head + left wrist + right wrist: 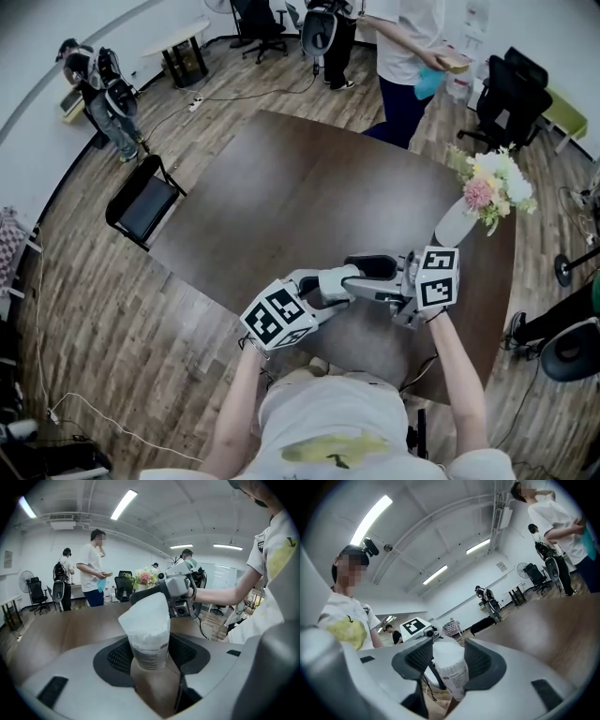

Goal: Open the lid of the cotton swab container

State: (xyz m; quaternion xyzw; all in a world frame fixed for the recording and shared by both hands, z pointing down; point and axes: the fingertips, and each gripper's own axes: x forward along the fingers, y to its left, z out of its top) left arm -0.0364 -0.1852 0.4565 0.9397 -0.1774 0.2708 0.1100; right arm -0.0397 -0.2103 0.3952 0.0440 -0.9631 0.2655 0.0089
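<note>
Both left gripper (152,657) and right gripper (449,660) have jaws clamped on the cotton swab container (149,637); flowers (494,186) stand well apart.

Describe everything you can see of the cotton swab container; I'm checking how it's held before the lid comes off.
The cotton swab container is a small, clear plastic tub with white contents, a printed label and a white lid. It is held off the table, slightly tilted. The left gripper clamps its body, and the right gripper has its jaws on the lid end. The lid looks still on.
</note>
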